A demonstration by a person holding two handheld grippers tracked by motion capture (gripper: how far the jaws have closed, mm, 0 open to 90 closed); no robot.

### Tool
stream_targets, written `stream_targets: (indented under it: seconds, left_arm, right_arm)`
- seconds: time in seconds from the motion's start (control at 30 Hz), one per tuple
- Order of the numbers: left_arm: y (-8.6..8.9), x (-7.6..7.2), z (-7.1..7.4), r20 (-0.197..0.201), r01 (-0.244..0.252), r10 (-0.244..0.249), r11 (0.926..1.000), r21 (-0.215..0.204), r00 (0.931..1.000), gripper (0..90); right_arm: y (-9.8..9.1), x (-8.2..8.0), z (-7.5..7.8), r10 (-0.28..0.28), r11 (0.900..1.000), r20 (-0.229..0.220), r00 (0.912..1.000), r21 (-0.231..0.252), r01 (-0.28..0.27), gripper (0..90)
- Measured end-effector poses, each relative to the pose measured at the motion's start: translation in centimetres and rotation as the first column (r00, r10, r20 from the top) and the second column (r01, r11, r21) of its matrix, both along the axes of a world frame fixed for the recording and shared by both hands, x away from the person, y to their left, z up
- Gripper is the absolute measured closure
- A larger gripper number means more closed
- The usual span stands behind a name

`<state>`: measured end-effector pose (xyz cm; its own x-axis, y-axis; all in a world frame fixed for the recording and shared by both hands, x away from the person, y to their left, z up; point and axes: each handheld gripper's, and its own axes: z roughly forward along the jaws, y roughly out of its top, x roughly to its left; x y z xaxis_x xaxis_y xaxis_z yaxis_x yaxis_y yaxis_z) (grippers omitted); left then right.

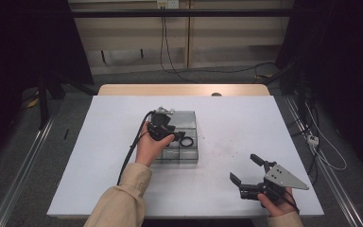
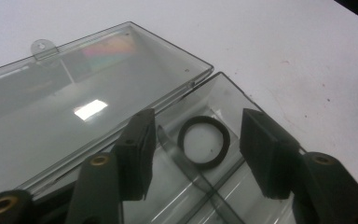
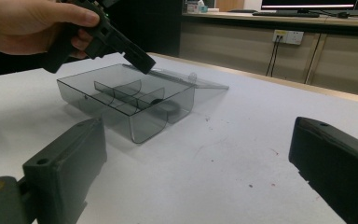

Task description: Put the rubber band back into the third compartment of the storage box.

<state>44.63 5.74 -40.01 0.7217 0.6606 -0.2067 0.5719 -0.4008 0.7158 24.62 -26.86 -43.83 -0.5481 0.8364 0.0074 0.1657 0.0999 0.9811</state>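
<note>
Ring [image 2: 203,142] between parted left fingers [image 2: 137,149]

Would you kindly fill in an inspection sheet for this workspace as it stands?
Surface: white table top, a few small specks right of the box.
Job's things: clear grey compartment box, lid open and lying flat; black ring lies in a corner compartment.
Clutter: nothing seen.
Grippers: left gripper above the box, fingers apart on either side of the ring, not touching it; right gripper open, off to the right of the box, nothing between its fingers.
Cables: black cable trails from the left gripper.
Surroundings: wall sockets, floor cables.
</note>
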Motion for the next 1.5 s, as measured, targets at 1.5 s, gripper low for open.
stream_targets:
  seconds: [1.5]
  left_arm:
    - [10.0,-4.8,-0.2,0.035,-0.014,0.017,0.9968,-0.078,0.9992,10.7]
  right_arm:
    - [0.2,0.0,-0.1,0.000,1.0000,-0.008,1.0000,-0.004,0.000,4.2]
